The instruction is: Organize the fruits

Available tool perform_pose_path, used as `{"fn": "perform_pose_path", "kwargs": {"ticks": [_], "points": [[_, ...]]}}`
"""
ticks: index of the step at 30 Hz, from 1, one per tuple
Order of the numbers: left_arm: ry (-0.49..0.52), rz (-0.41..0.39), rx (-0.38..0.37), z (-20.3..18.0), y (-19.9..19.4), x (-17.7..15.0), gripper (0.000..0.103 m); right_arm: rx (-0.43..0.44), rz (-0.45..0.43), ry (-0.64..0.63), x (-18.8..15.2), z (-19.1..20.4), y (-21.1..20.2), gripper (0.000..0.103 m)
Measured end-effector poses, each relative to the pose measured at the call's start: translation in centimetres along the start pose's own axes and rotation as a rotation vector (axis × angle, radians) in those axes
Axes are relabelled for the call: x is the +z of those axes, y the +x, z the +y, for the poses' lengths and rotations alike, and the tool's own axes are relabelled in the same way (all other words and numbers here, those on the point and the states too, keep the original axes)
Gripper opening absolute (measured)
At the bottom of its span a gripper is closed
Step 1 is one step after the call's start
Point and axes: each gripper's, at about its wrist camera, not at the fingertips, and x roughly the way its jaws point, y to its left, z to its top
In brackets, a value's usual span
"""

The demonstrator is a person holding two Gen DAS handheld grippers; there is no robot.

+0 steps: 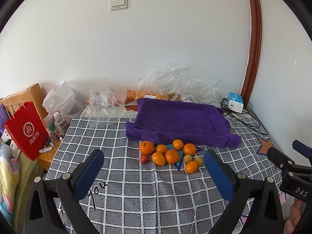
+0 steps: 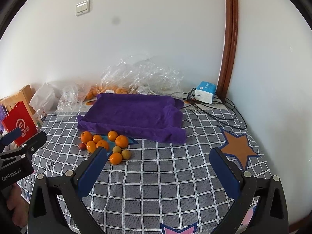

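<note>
Both tools hang above the checked cloth (image 1: 136, 191), nothing held. The left gripper (image 1: 154, 167) has its blue pads spread wide; the right gripper (image 2: 159, 167) is spread wide too, over bare checks.

The fruit cluster (image 1: 167, 155) lies on the cloth at twelve o'clock from the left gripper, touching no pad: orange citrus bunched together, a small red fruit (image 1: 144, 159) at the cluster's nine o'clock edge, and two pale yellow-green ones (image 1: 188, 158) at its four o'clock side. From the right wrist view the cluster sits at ten o'clock, and the left pad (image 2: 93, 173) covers its near edge.

Just behind the fruit, a purple towel (image 1: 181, 122) drapes over something flat. Beyond it: crumpled clear plastic bags (image 1: 175, 80) against the wall, with more orange fruit inside. A blue-and-white box (image 1: 236, 101) with black cables (image 1: 245, 117) sits at two o'clock.

A red paper bag (image 1: 27, 130) at nine o'clock carries a white "Hi" roundel and Chinese characters. The cloth reads "you". The right tool's body reads "DAS"; the left's reads "GenRobot.AI".
</note>
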Motion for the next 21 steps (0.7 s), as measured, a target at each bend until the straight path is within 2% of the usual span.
{"fn": "perform_pose_path", "kwargs": {"ticks": [21], "points": [[0.002, -0.010, 0.000, 0.16, -0.56, -0.09, 0.103, -0.005, -0.011, 0.006, -0.43, 0.08, -0.41, 0.103]]}}
